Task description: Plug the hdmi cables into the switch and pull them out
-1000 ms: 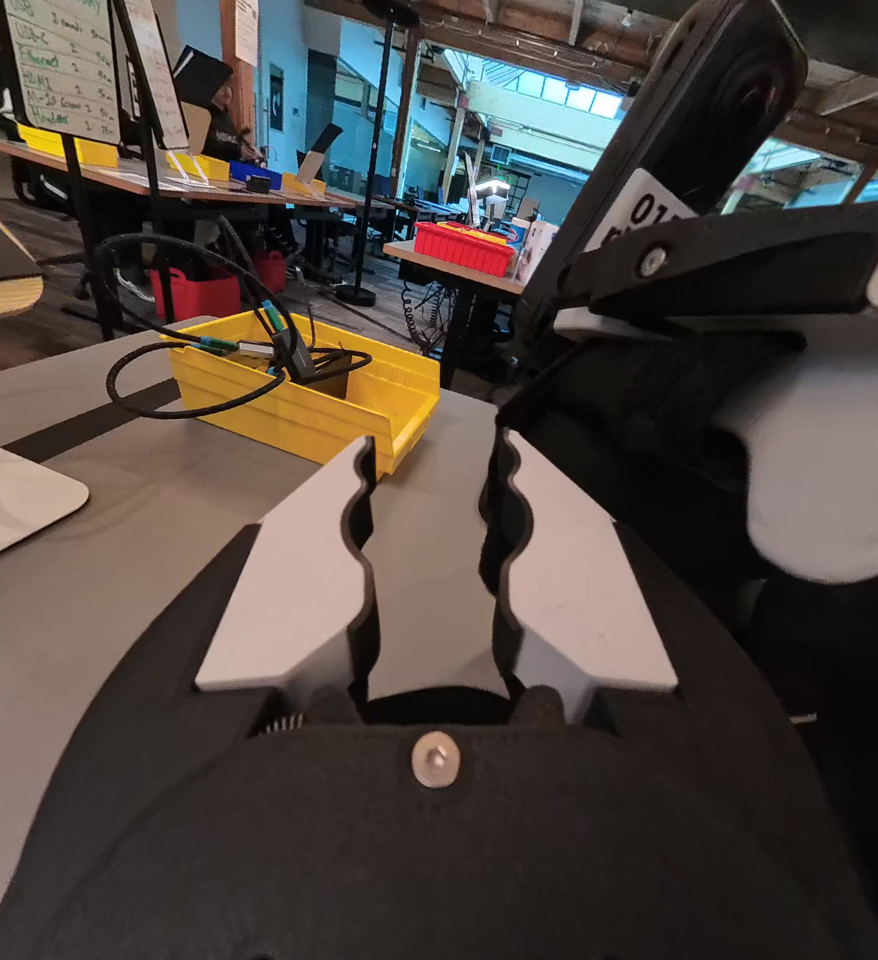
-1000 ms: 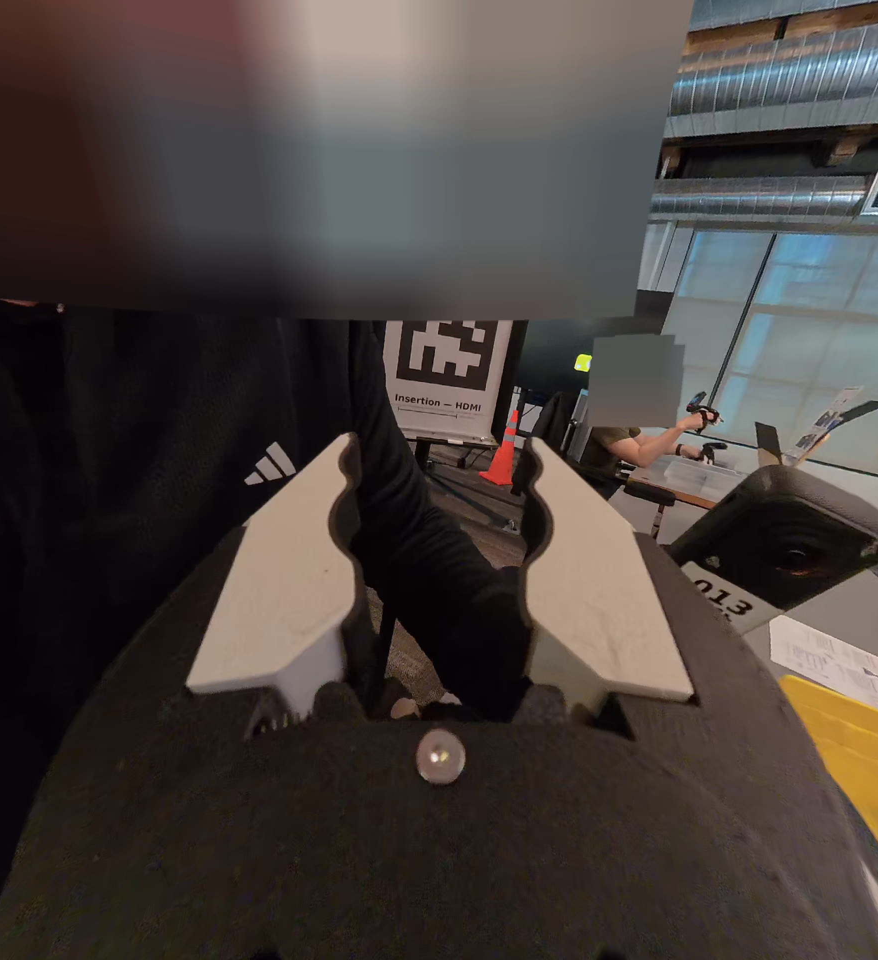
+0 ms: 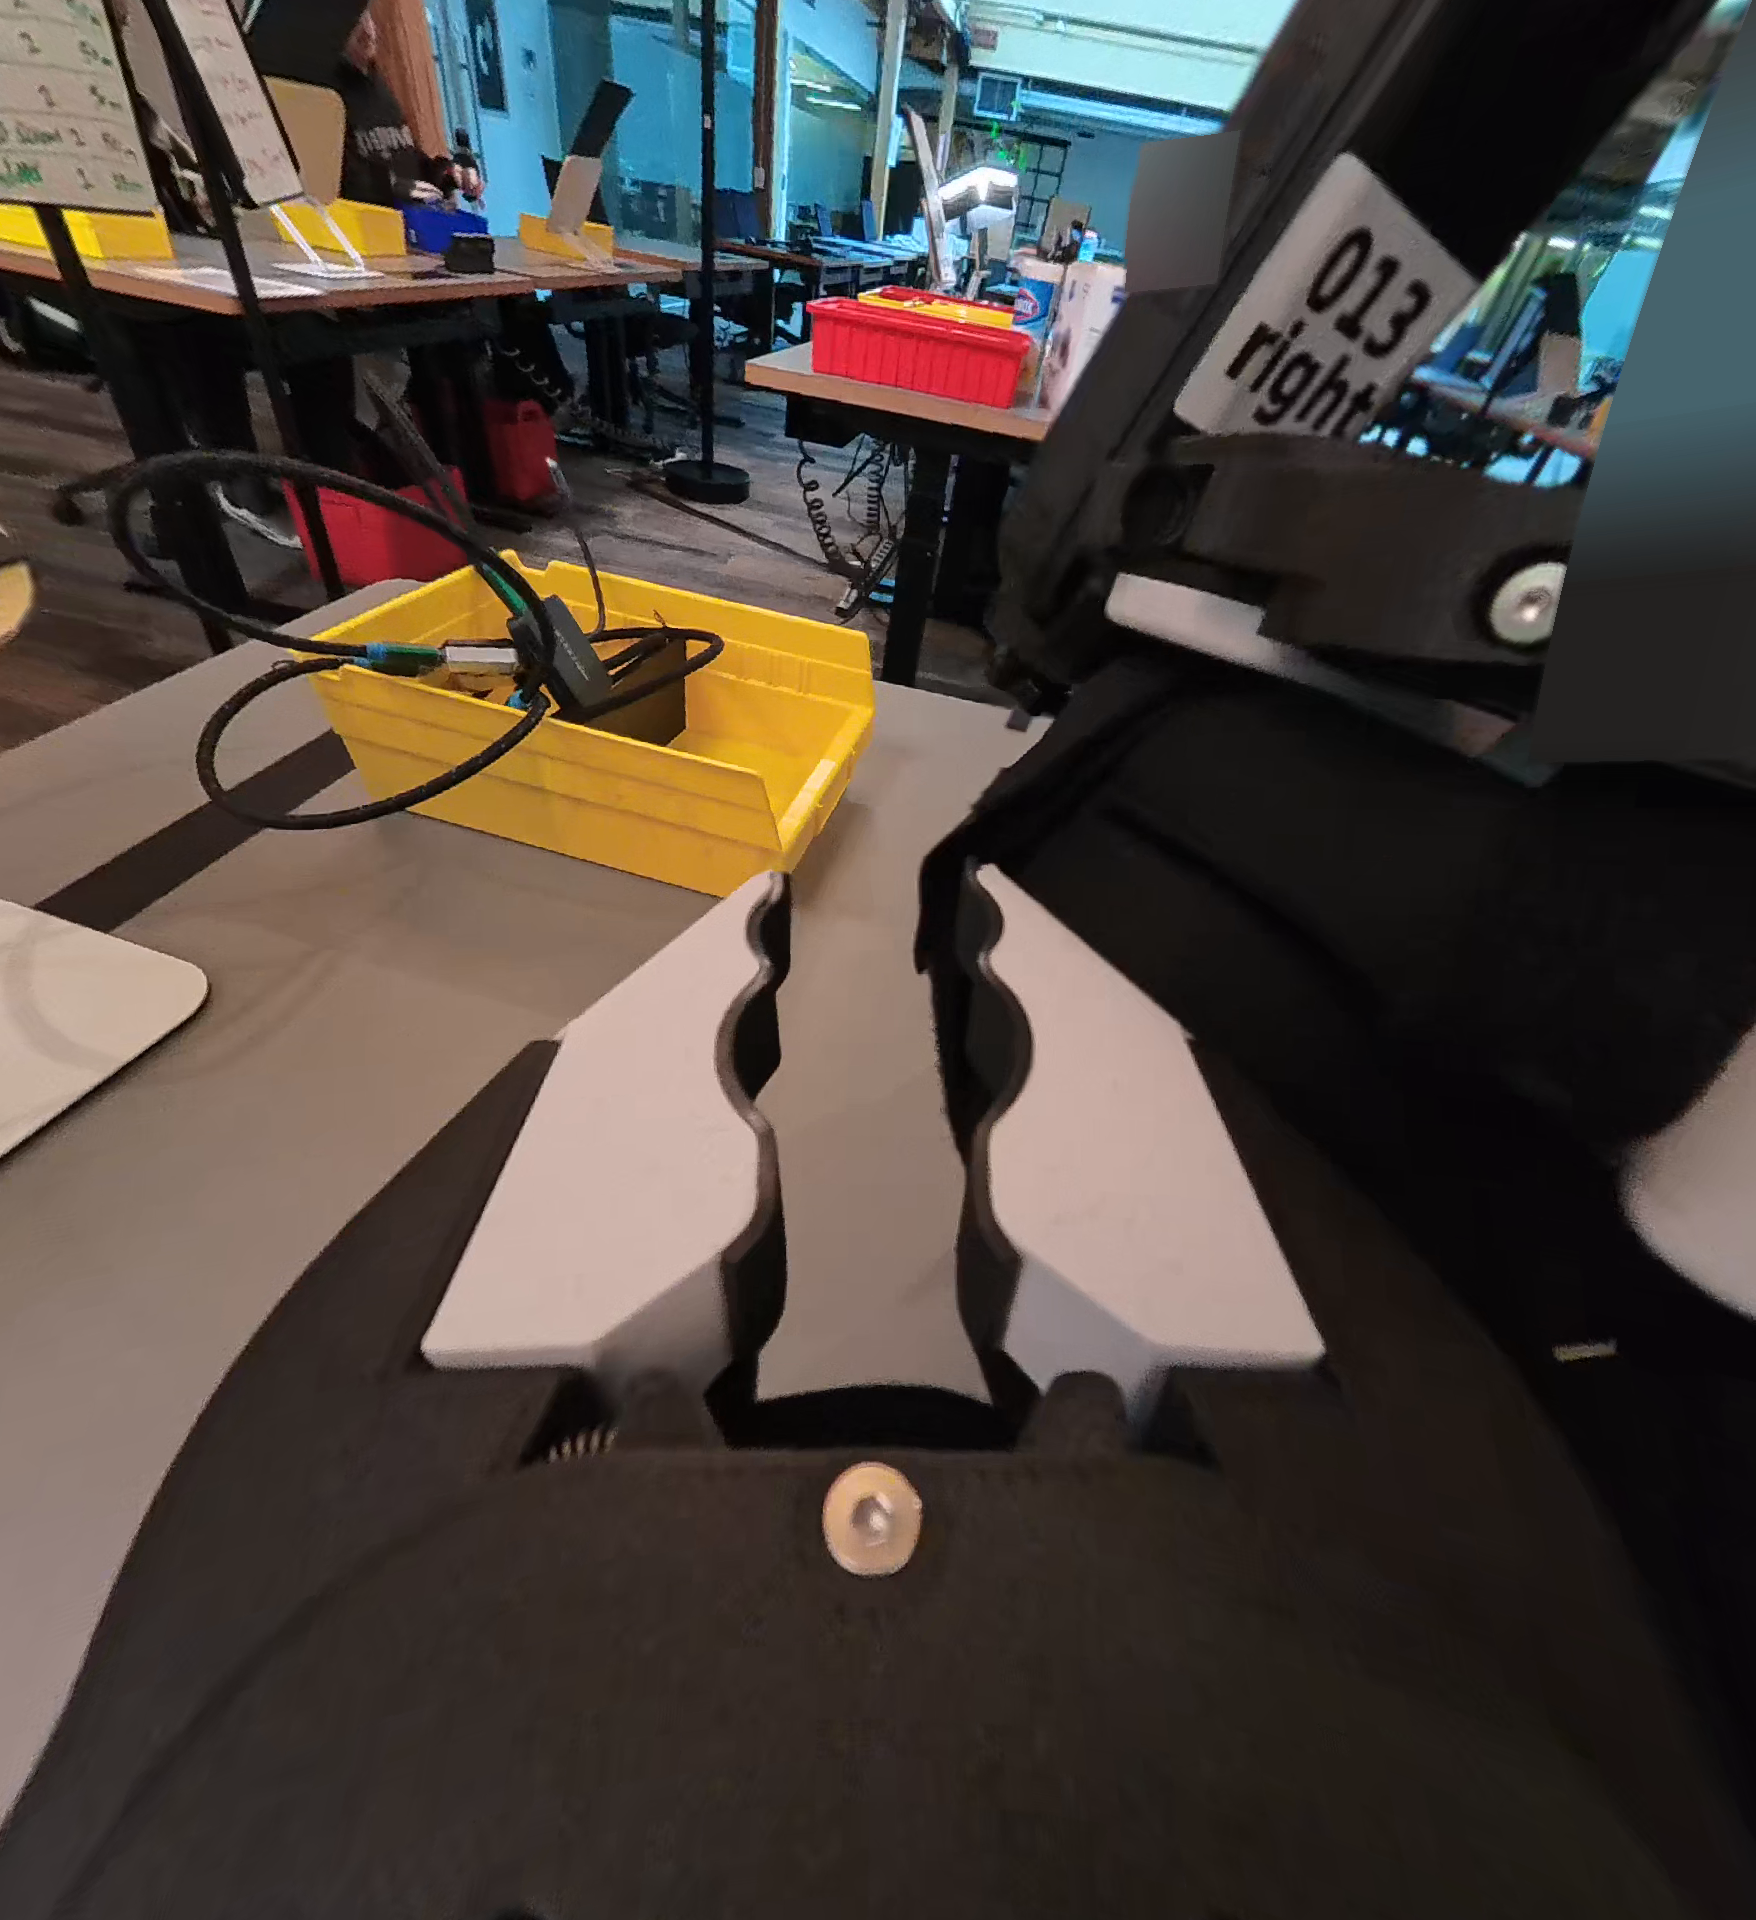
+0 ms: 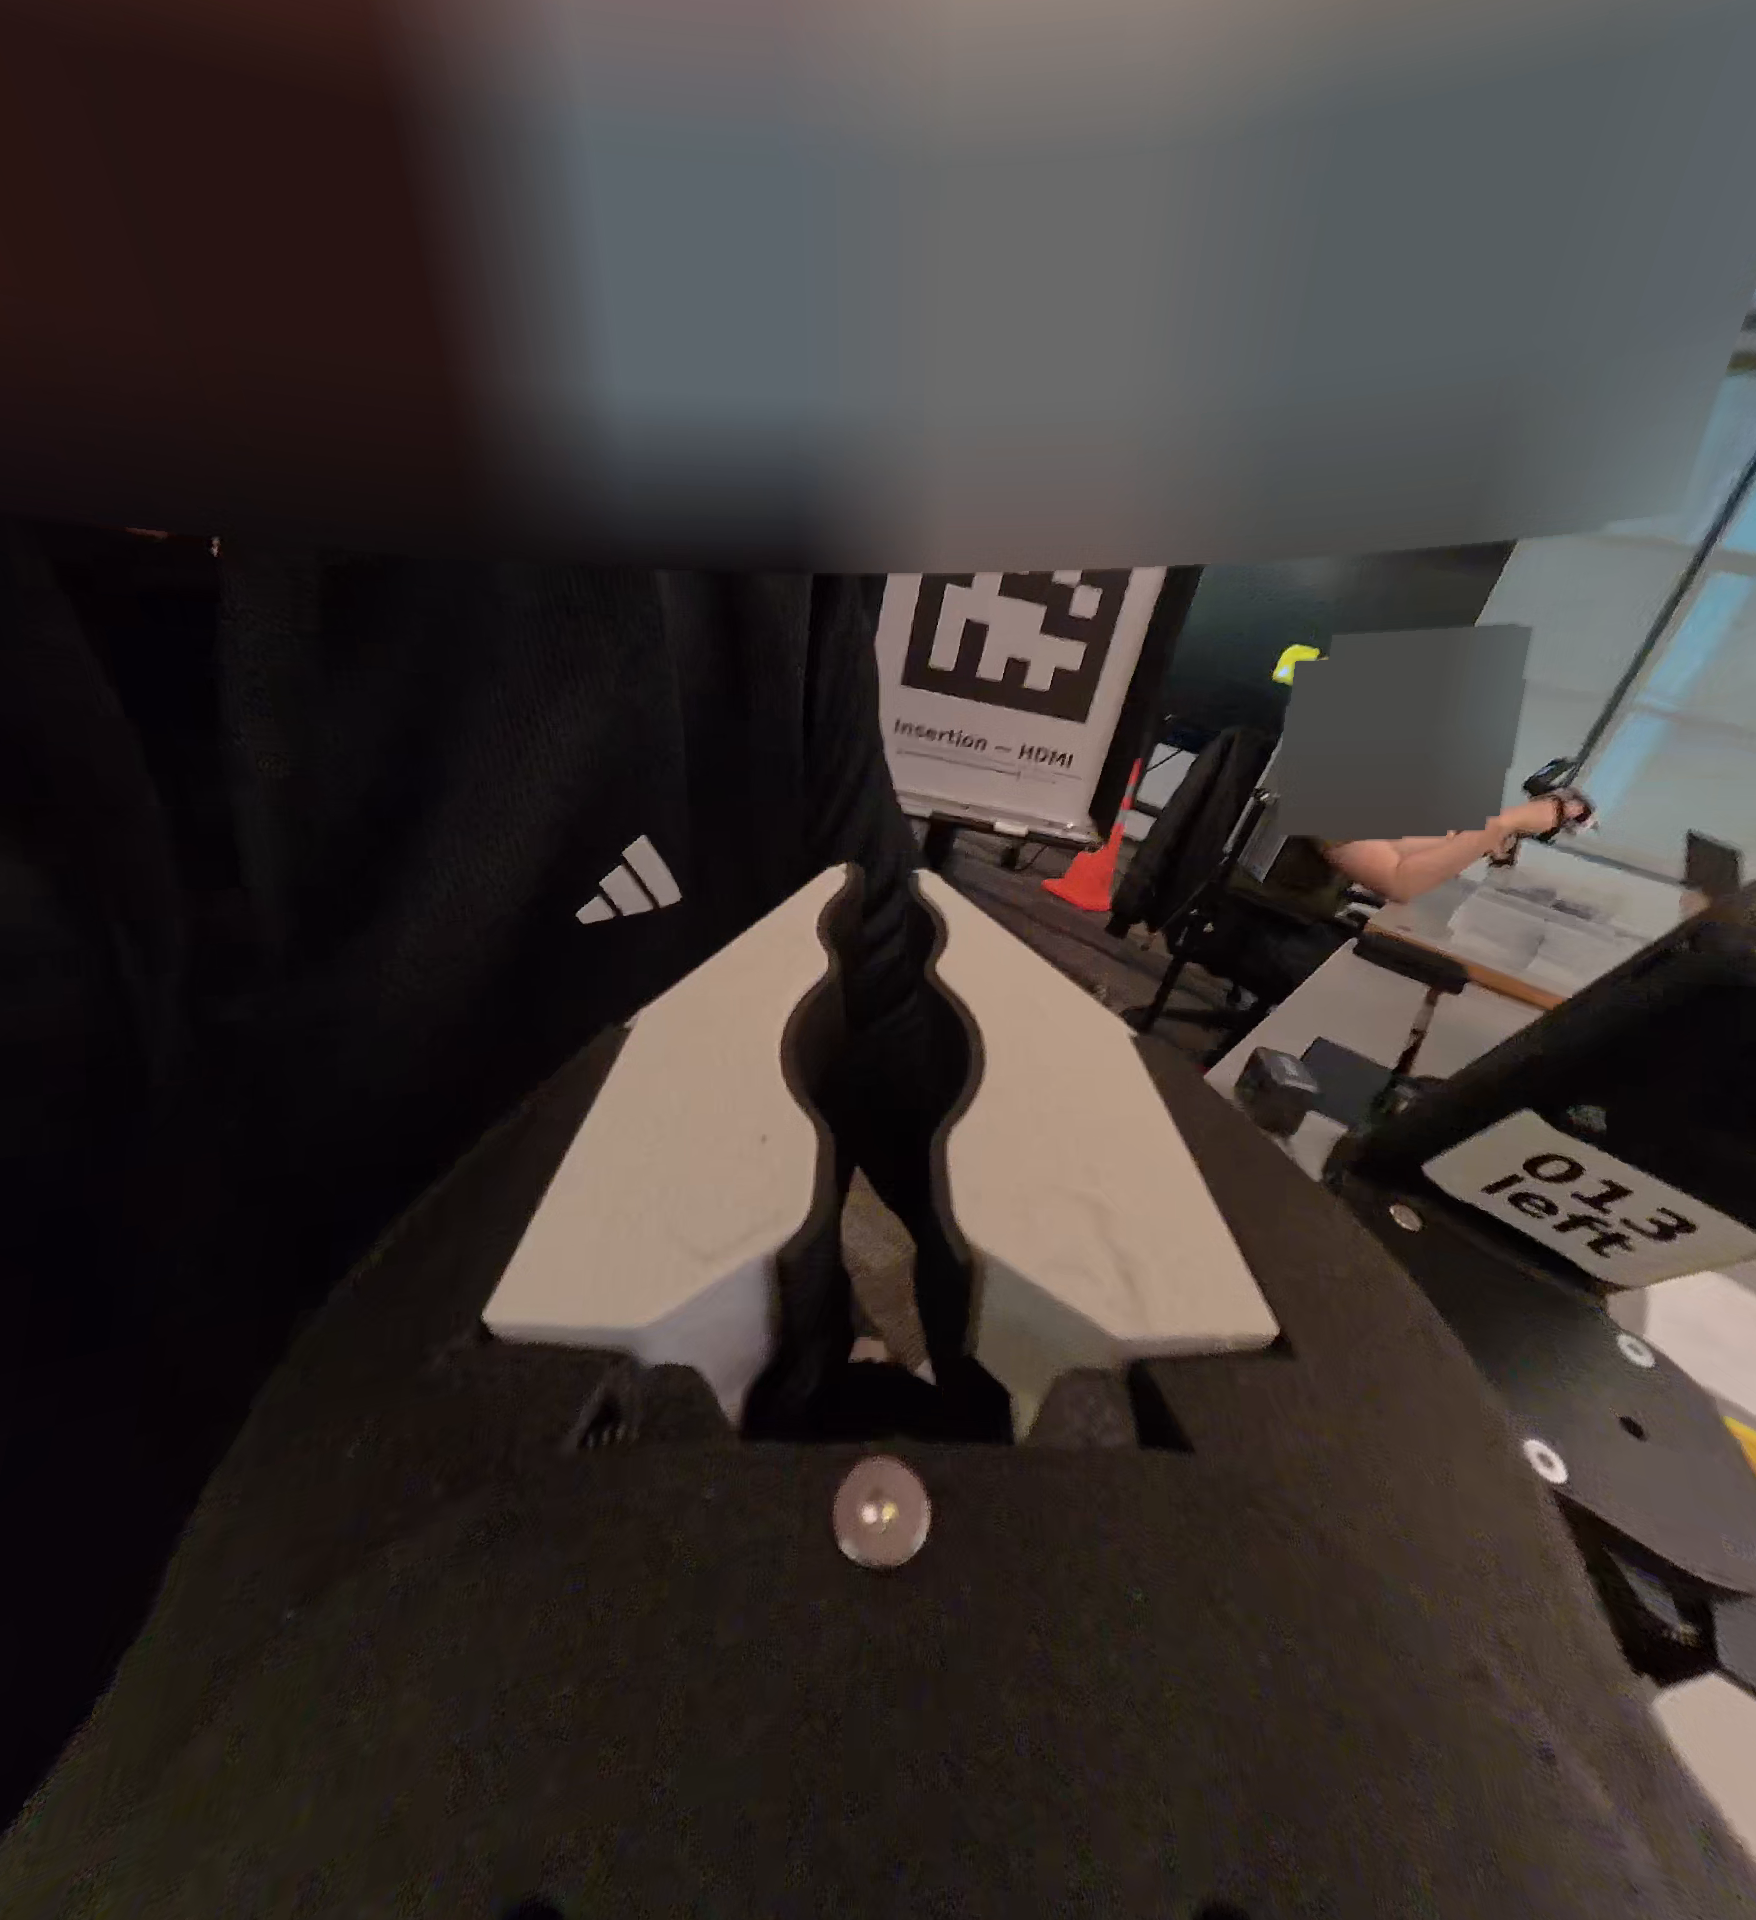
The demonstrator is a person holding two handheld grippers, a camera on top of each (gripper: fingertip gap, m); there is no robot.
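My grey desk (image 3: 354, 1039) has a smooth matte top with a dark stripe across its far left part, and a white rounded-corner mat (image 3: 32, 1029) lies flat at its left edge. Farther back, a yellow plastic bin (image 3: 645, 790) with ribbed walls stands on the desk; inside it sits the dark boxy switch (image 3: 583, 665), and braided black hdmi cables (image 3: 334, 800) loop out over the bin's left wall, one metal plug with a green collar lying at the rim. Beyond the desk I see wood flooring, long worktables carrying yellow bins, and a red bin (image 3: 915, 348) on another table.

My left claw (image 3: 863, 935) floats low over the desk just this side of the bin, its pale wavy-edged fingers (image 3: 645, 1122) spread apart with nothing between them. To its right, the black body of my other tool fills the left wrist view.

In the right wrist view, my right claw (image 4: 884, 894) points at a black garment, its scalloped fingers drawn near at the tips with a slim gap, pinching nothing. Right of it stand a marker board (image 4: 1009, 675) and an orange cone (image 4: 1092, 862).
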